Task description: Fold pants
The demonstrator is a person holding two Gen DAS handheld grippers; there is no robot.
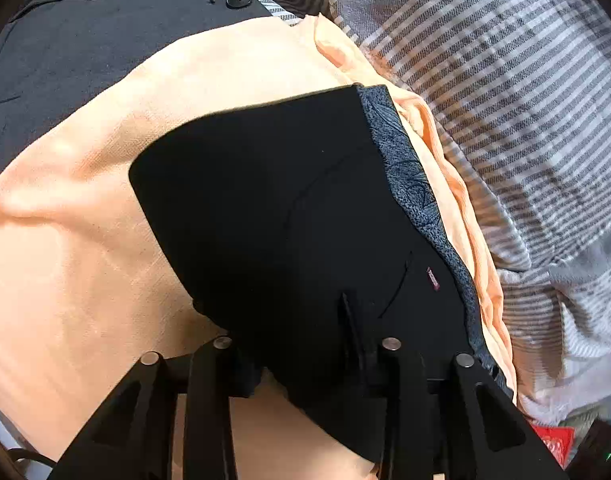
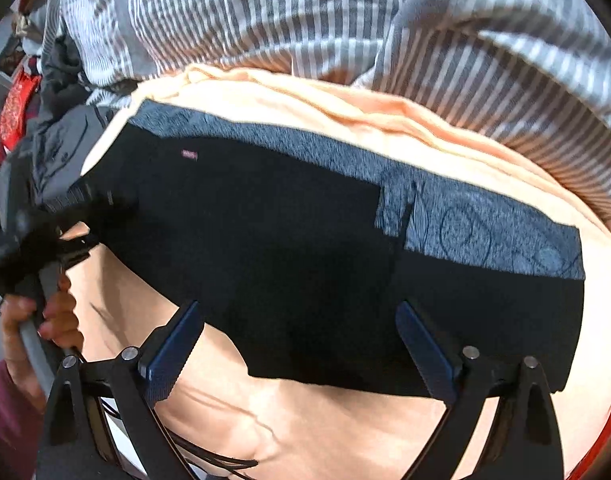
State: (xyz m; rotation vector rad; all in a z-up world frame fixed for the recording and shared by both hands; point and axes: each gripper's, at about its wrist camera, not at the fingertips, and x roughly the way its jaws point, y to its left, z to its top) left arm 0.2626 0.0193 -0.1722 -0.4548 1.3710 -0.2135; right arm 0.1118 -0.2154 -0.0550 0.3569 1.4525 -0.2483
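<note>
One pair of black pants (image 2: 265,248) is lying folded flat on a peach sheet (image 2: 345,432), a smooth matte slab with a grey patterned lining strip (image 2: 485,232) showing along its far edge and a small pink tag (image 2: 188,155). The left gripper (image 1: 305,364) is clamping the pants' near corner, black cloth bunching between its jaws. The right gripper (image 2: 301,344) is hovering released, its two blue ribbed pads (image 2: 173,356) standing wide apart over the pants' near edge. A grey-and-white striped duvet (image 2: 305,20) is lying rumpled beyond. One dark buttoned garment (image 1: 85,60) is resting at the side. A hand (image 2: 37,320) is gripping the left handle.
</note>
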